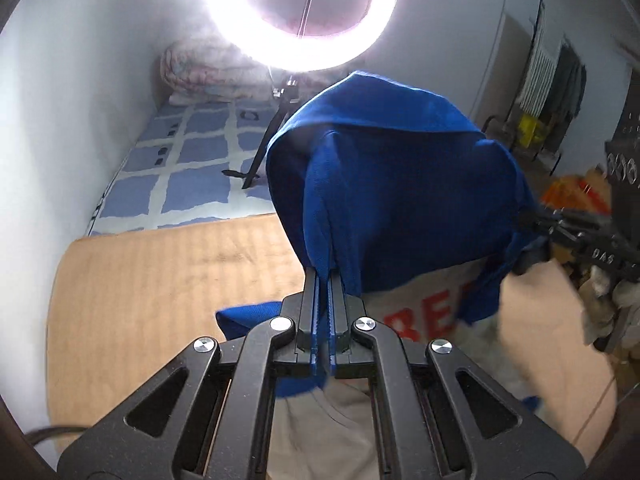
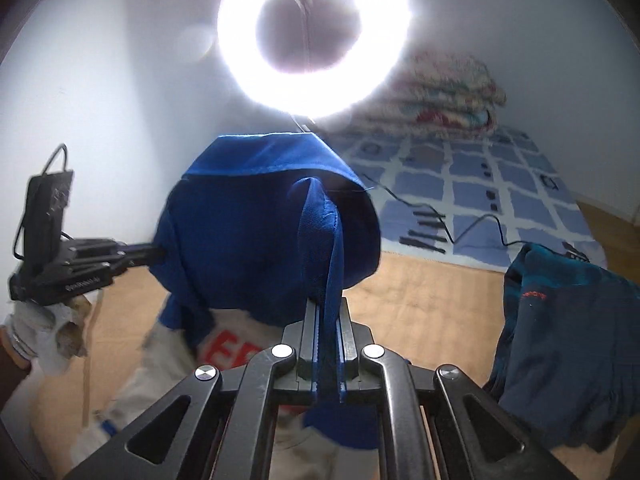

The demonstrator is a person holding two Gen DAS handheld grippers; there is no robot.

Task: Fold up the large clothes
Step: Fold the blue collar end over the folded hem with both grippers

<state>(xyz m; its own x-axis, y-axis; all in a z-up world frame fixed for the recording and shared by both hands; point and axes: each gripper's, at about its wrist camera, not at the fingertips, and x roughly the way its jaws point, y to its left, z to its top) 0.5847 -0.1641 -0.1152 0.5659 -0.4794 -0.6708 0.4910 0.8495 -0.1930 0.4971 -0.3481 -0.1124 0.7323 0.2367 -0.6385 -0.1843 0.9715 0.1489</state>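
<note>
The large cloth garment is royal blue (image 1: 400,184) in its upper part and cream white lower down, where bold red letters (image 1: 432,320) run across the pale fabric. The tan padded mat (image 1: 160,280) beneath the garment shows faint lengthwise stripes. Beyond the mat lies a bed sheet (image 1: 200,160) checked in periwinkle-blue squares with whitish bands between them and small dark marks. At the far end of that sheet a folded quilt (image 2: 444,92) is pinkish white with red and teal flecks. To the right of the mat a dark navy garment (image 2: 560,340) carries a small red mark. The walls are pale bluish white.
</note>
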